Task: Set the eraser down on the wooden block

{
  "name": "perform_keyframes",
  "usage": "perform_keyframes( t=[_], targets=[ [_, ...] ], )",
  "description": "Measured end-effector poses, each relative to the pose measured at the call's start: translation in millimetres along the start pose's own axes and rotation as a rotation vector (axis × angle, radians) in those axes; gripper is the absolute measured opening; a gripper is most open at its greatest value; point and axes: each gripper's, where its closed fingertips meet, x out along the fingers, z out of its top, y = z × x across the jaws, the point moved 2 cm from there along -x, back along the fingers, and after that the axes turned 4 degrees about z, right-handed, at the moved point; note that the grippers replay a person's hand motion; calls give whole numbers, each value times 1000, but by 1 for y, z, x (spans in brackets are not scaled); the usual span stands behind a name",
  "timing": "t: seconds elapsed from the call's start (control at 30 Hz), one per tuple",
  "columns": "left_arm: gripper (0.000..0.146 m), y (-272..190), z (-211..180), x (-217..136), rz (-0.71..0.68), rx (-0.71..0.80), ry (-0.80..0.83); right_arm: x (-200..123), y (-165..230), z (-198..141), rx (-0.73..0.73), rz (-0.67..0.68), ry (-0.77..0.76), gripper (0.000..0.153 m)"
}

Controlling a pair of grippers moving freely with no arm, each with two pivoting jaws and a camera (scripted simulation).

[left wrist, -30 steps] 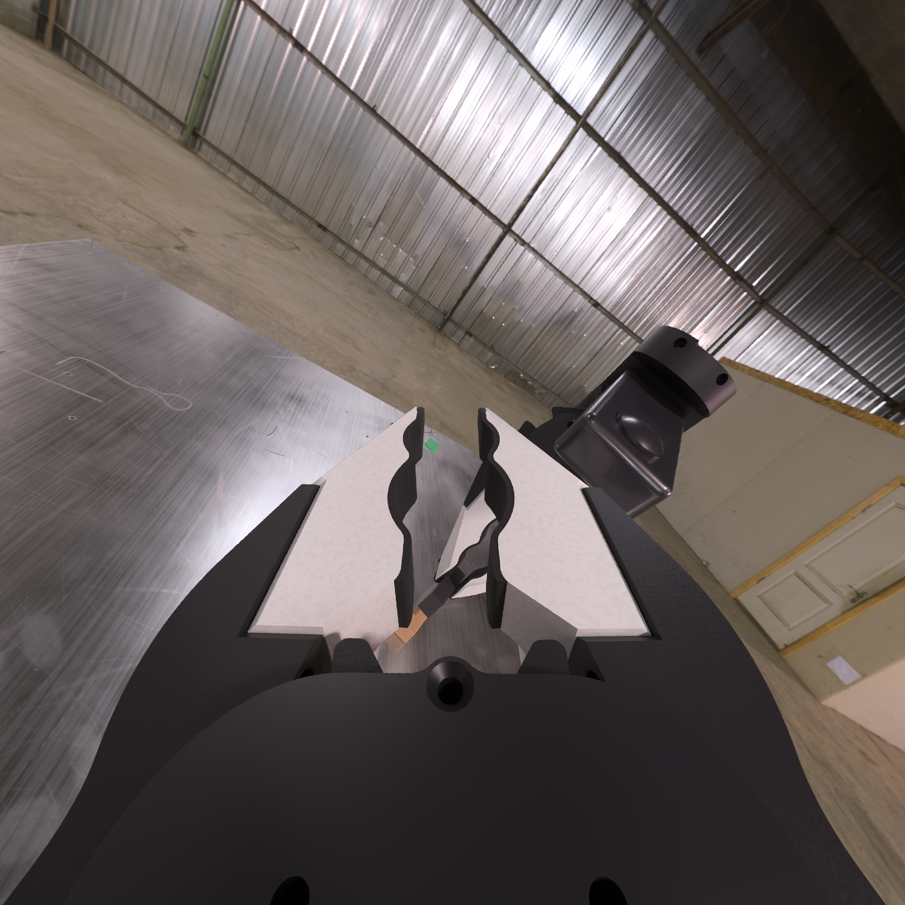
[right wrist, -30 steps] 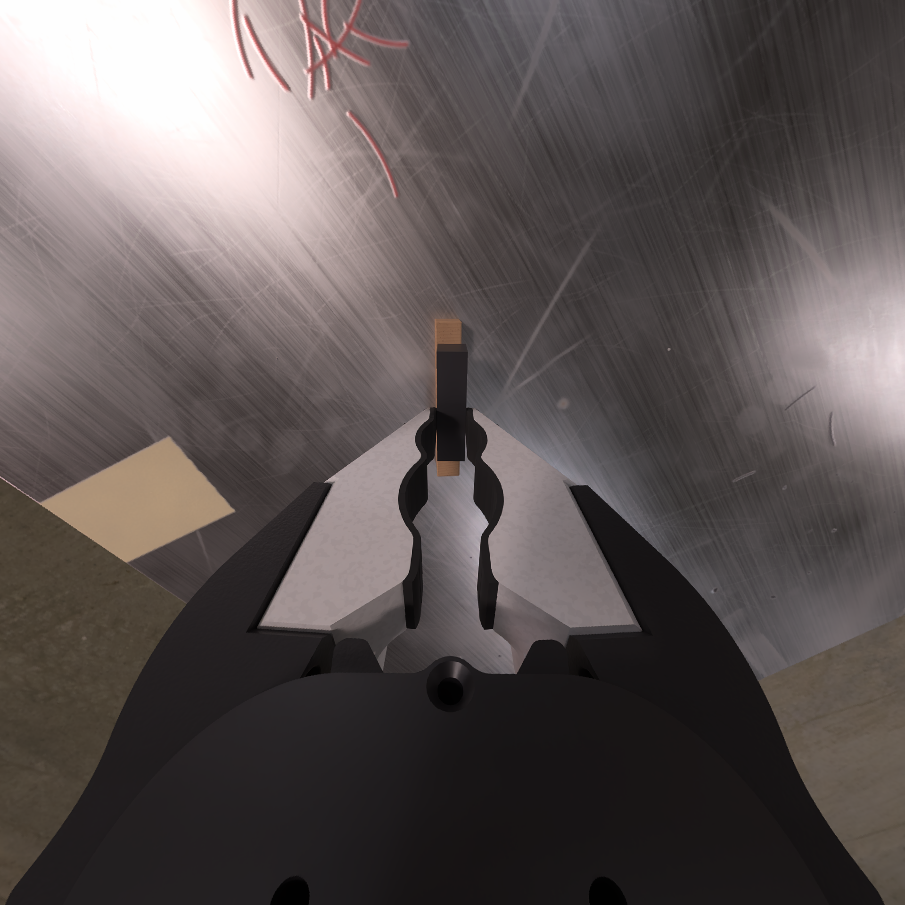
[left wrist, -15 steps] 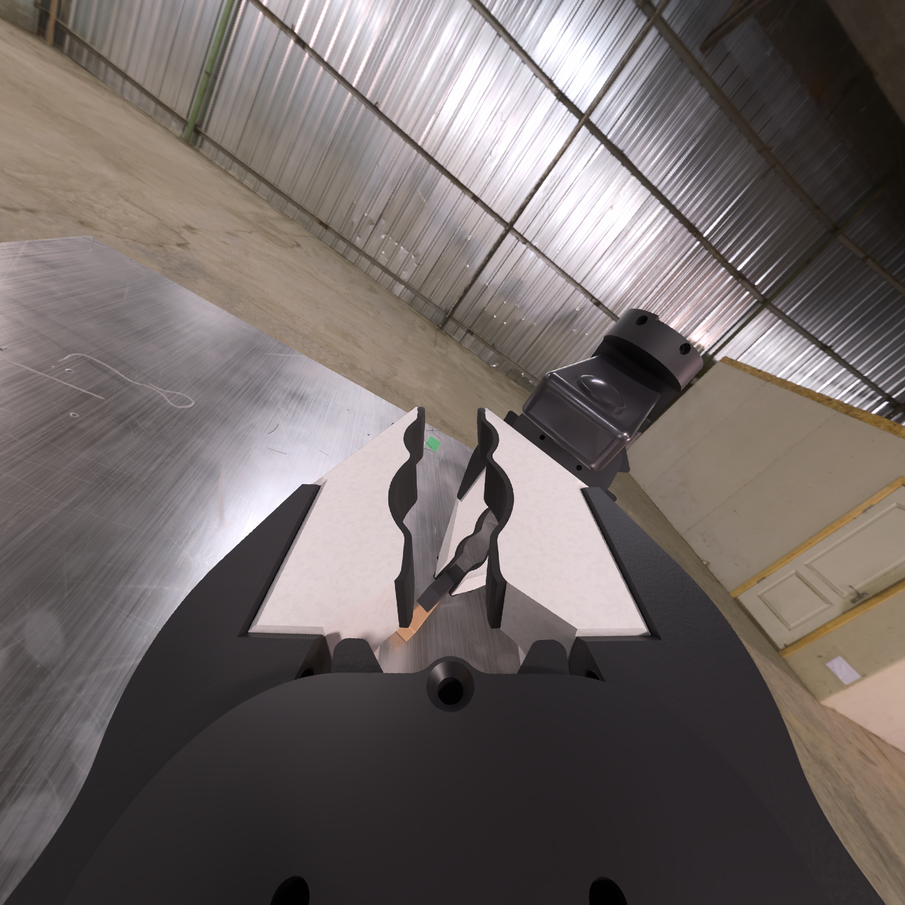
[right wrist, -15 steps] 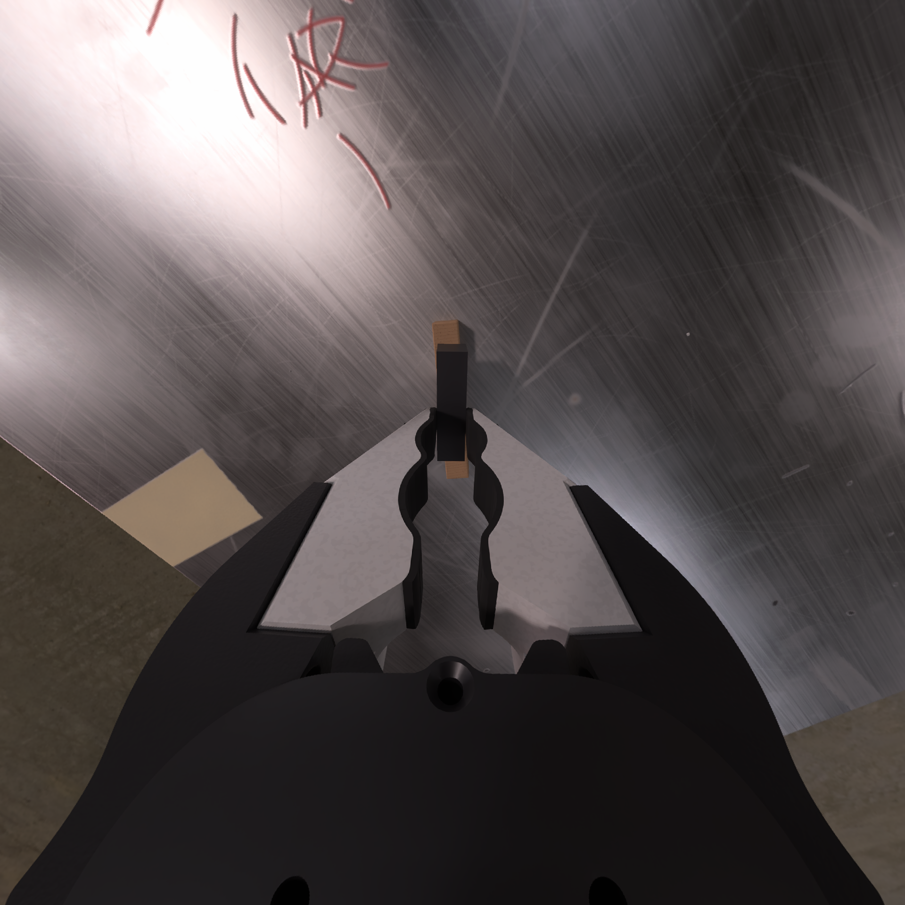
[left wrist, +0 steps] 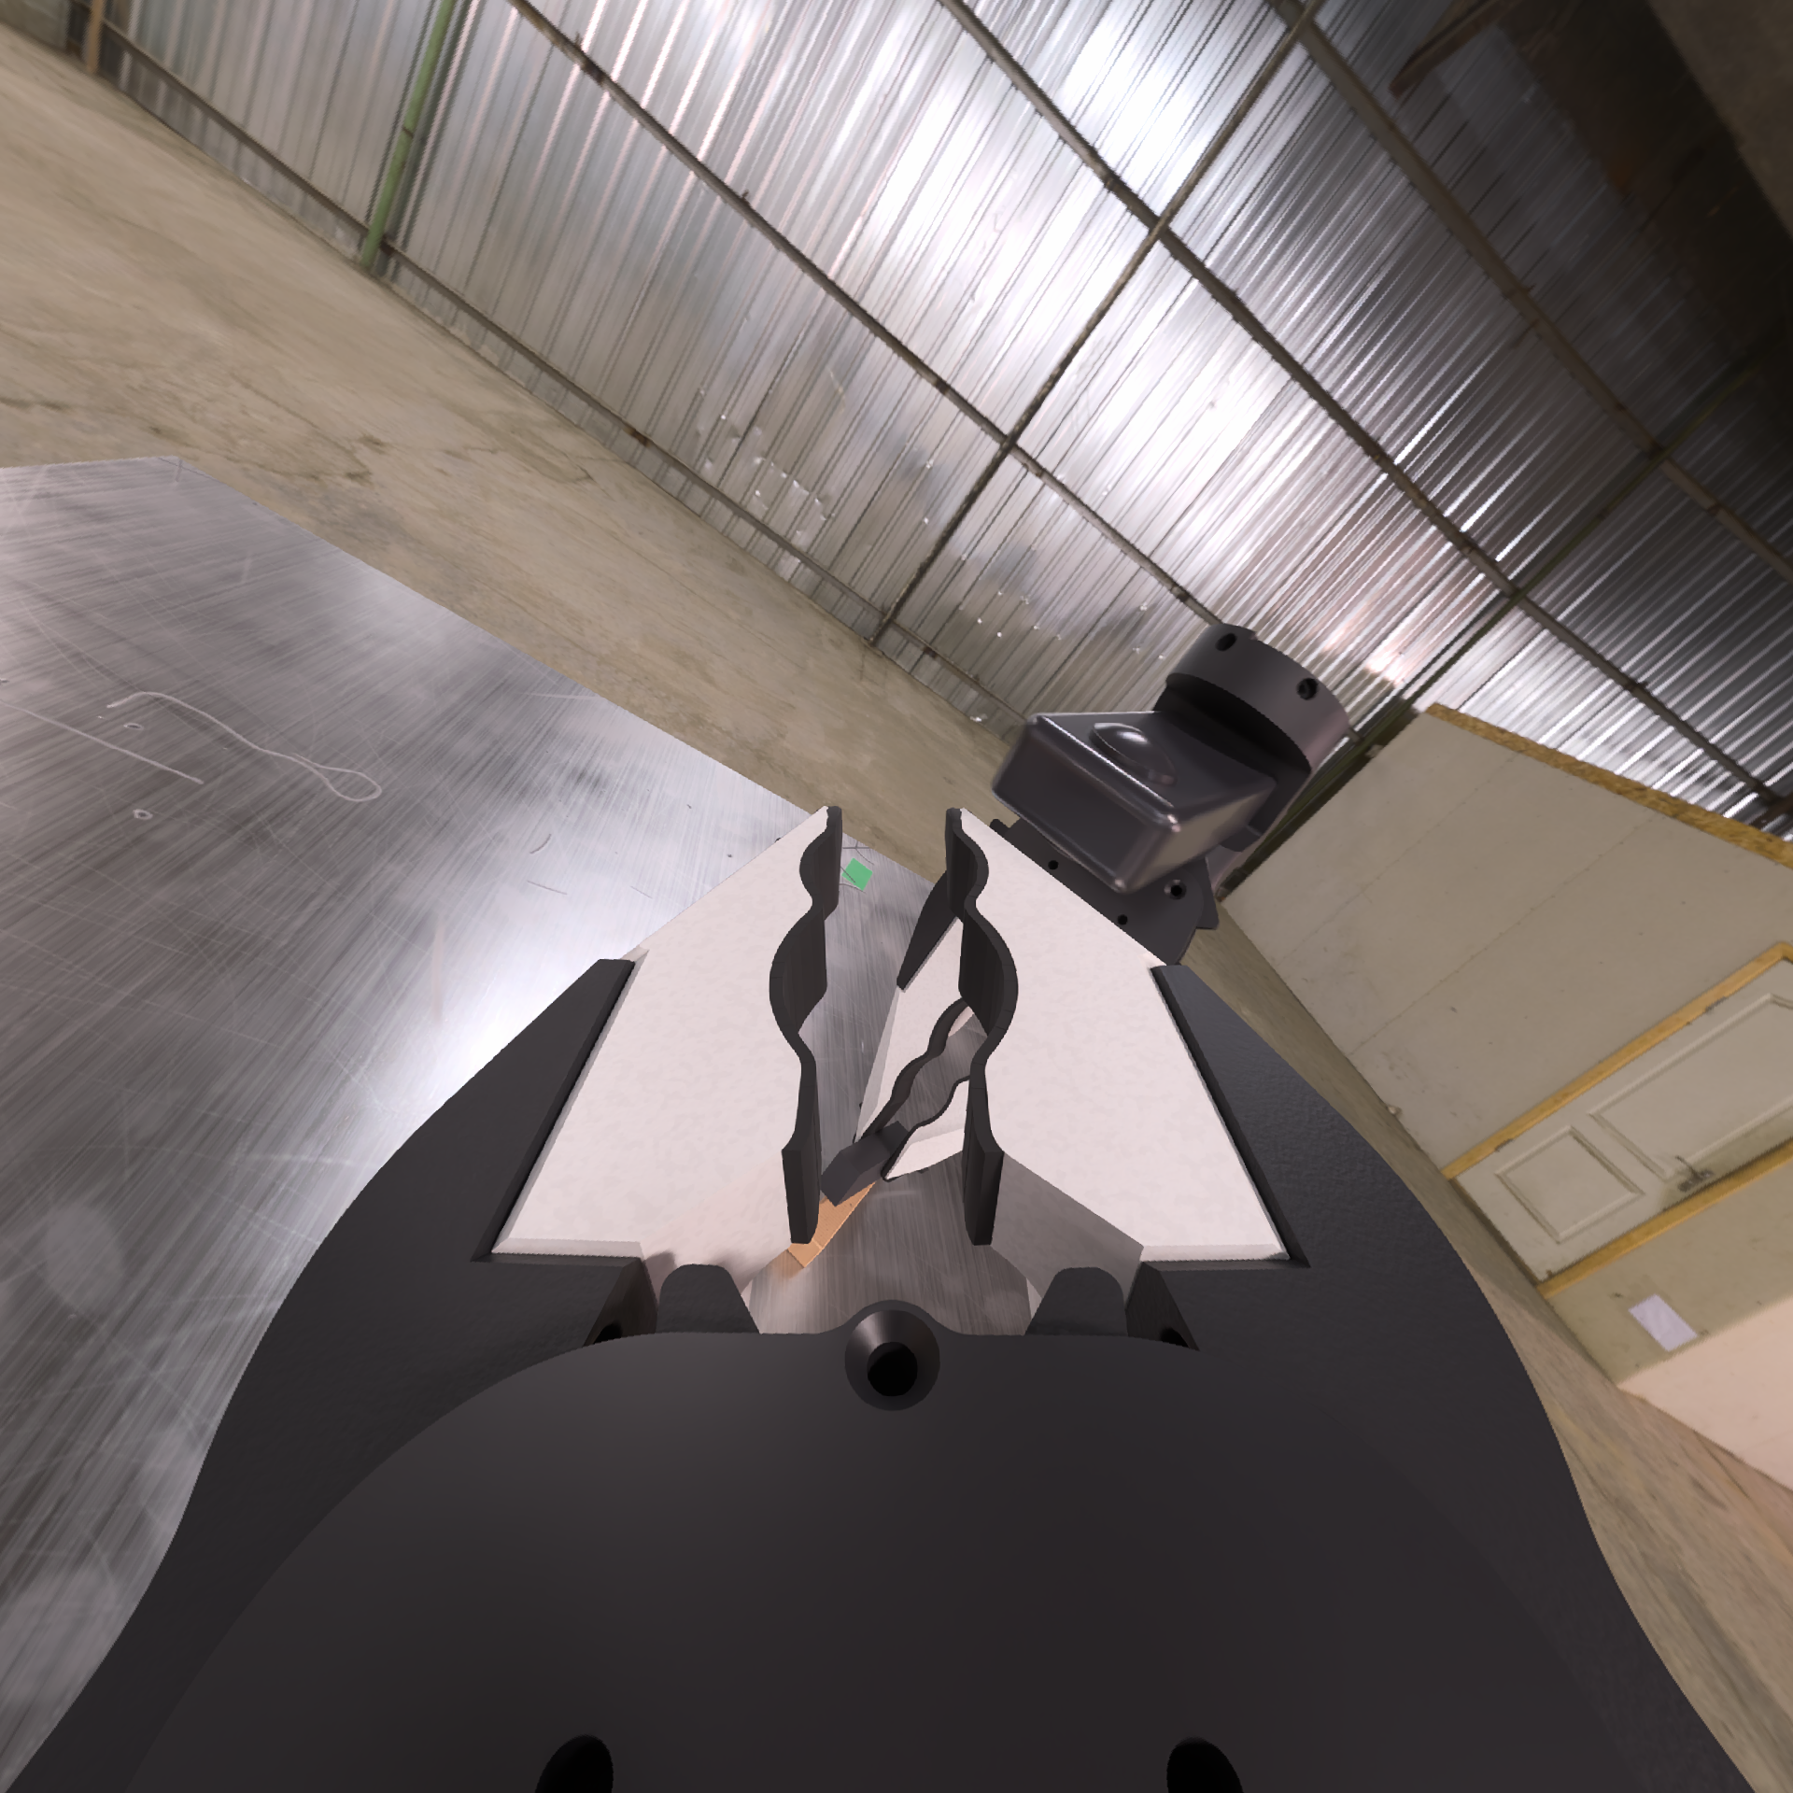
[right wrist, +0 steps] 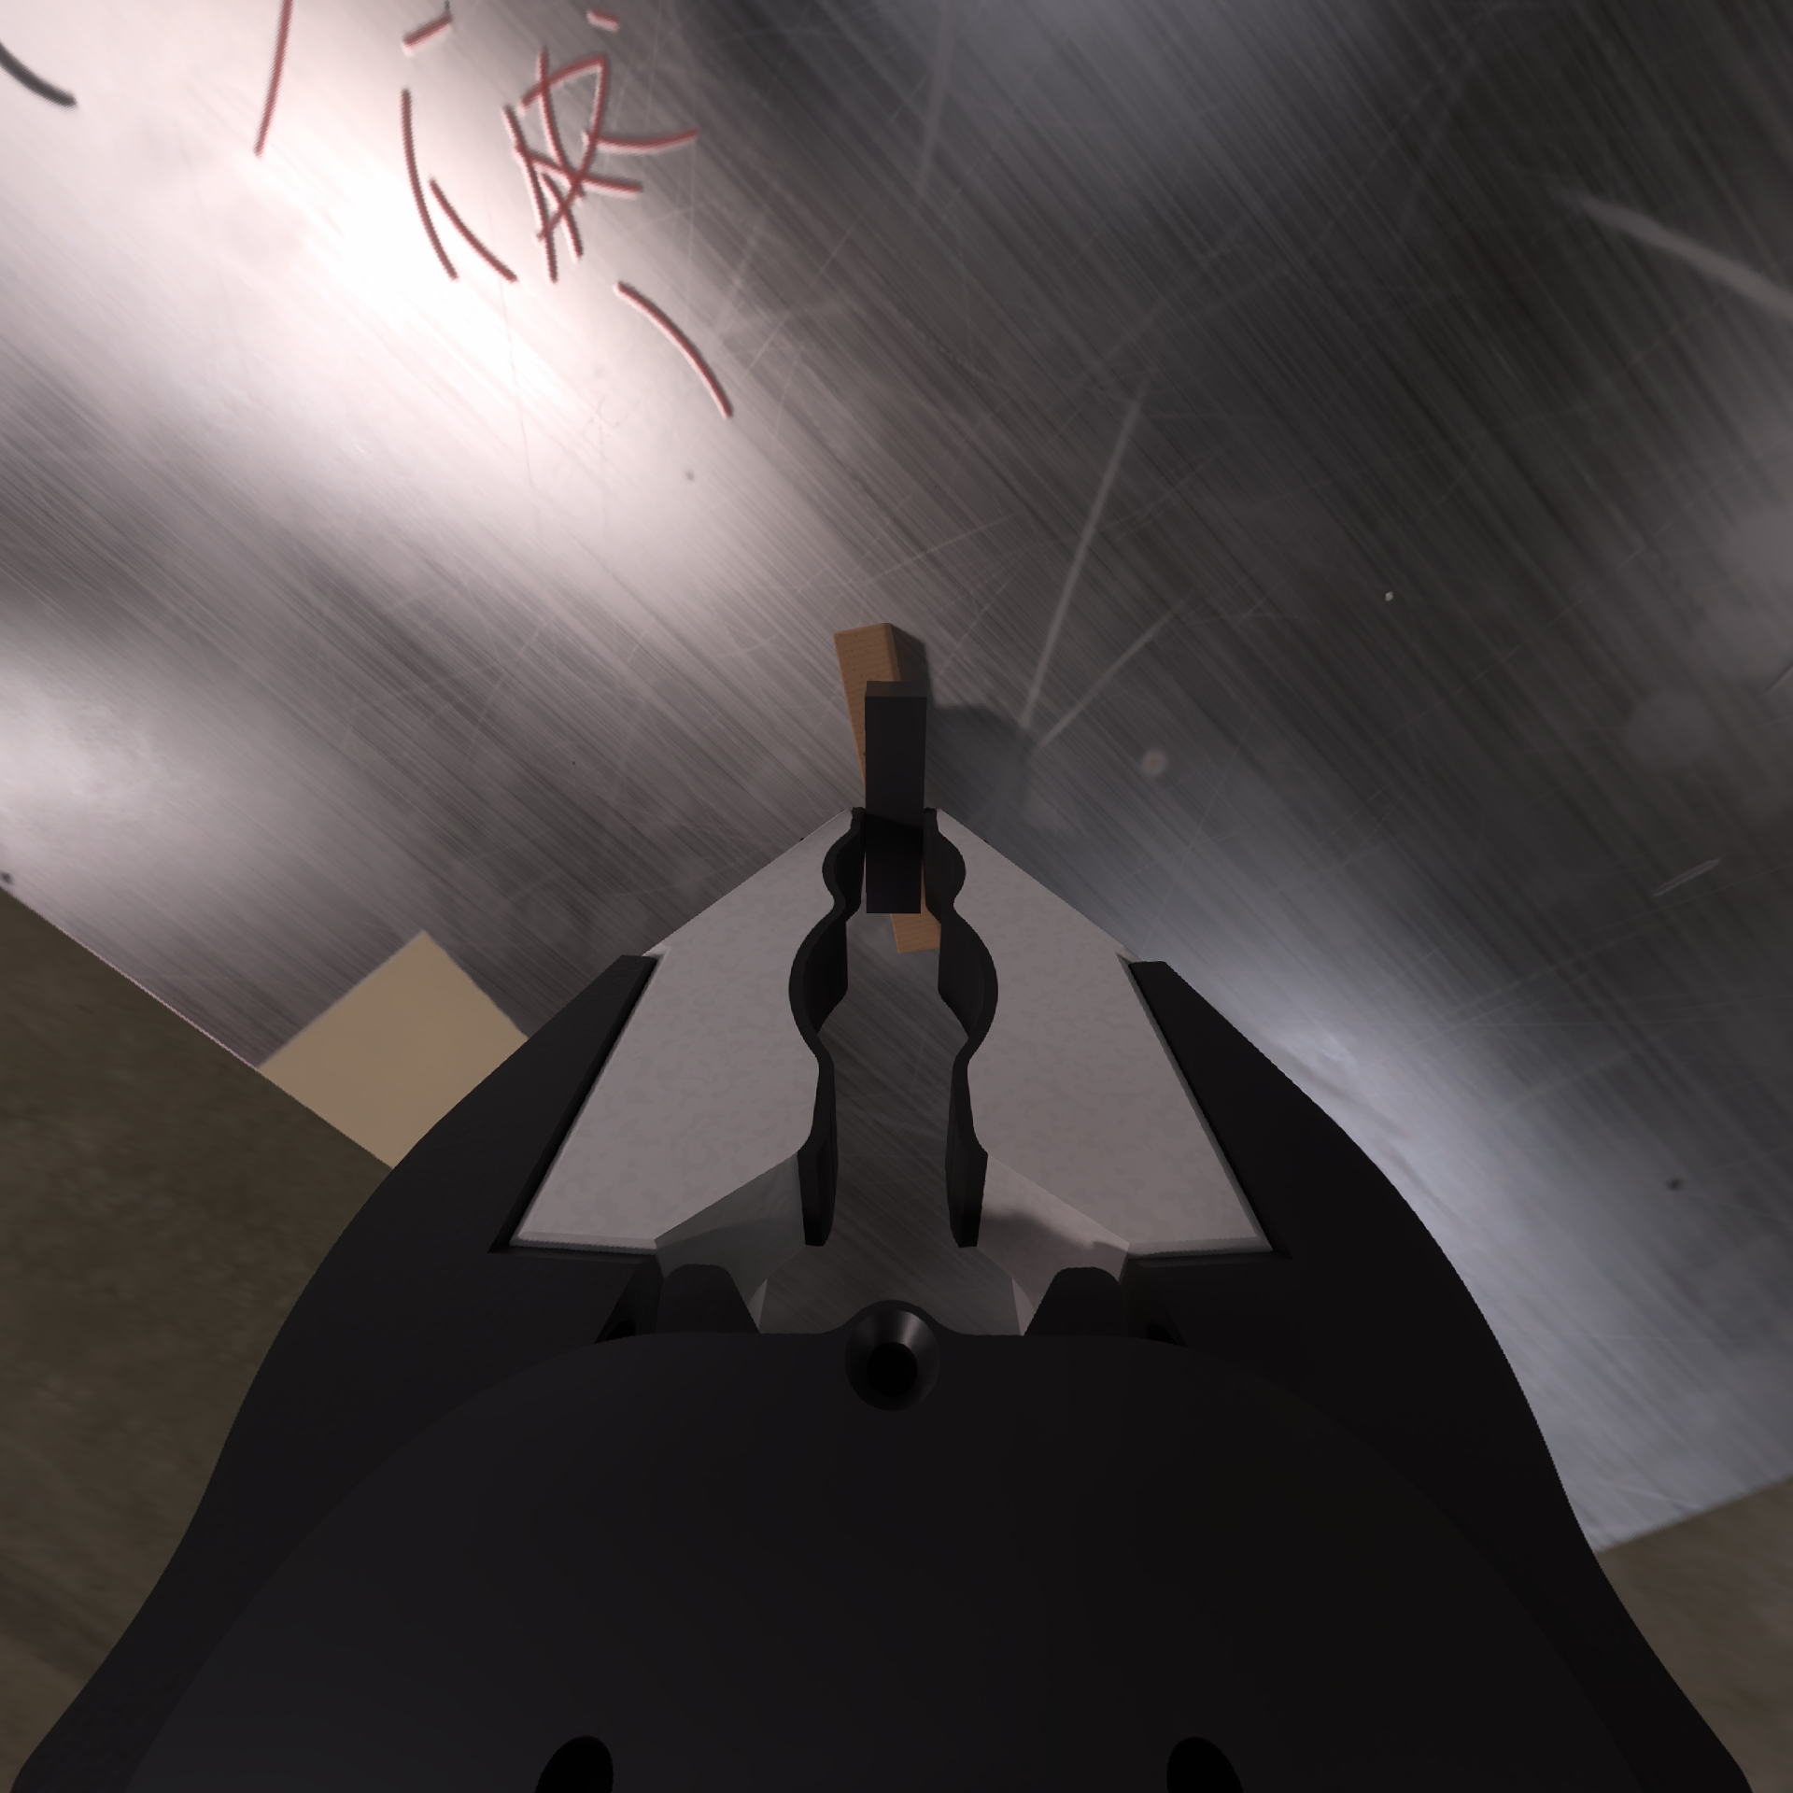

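My right gripper [right wrist: 893, 825] is shut on the eraser [right wrist: 893, 766], a black bar that sticks out forward from the fingertips. Right under it lies the wooden block [right wrist: 866, 658], a thin orange-brown strip on the metal table [right wrist: 1310, 485], slightly skewed to the eraser. In the left wrist view the eraser [left wrist: 854, 1169] hangs just over the block [left wrist: 825, 1230]; I cannot tell whether they touch. My left gripper [left wrist: 888, 834] is open and empty, low over the table, and faces the right gripper [left wrist: 1145, 805].
A tan flat sheet [right wrist: 388, 1048] lies at the table's edge, left of my right gripper. Red marks [right wrist: 582, 194] are scrawled on the table farther off. A small green square [left wrist: 856, 873] lies on the table ahead of my left gripper. Concrete floor and a corrugated wall lie beyond.
My right gripper has turned and shifted with the eraser; its body has swung left in the left wrist view. The block now sits skewed under the eraser. The left gripper has stayed still.
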Motion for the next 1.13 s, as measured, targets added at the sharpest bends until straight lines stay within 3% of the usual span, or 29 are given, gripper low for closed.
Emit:
perform_keyframes(
  t=[0.33, 0.5, 0.8, 0.9, 1.0, 1.13],
  targets=[
    [22, -1, 0, 0, -7, -3, -1, 4, 2, -2, -224, -158, 84, 11],
    [22, -1, -2, 1, -3, -2, 6, 3, 8, -1, -300, -200, 10, 16],
    [22, 2, -7, 5, 6, -5, 28, -16, 3, -3, -251, -251, -163, 21],
    [23, 3, -9, 7, 10, -3, 36, -20, 2, -1, -304, -276, -208, 27],
    [23, 4, -12, 9, 18, 1, 50, -19, 6, 5, -374, -261, -236, 30],
    [24, 5, -15, 11, 21, 5, 65, -11, 9, 10, -355, -157, -223, 34]
  ],
)
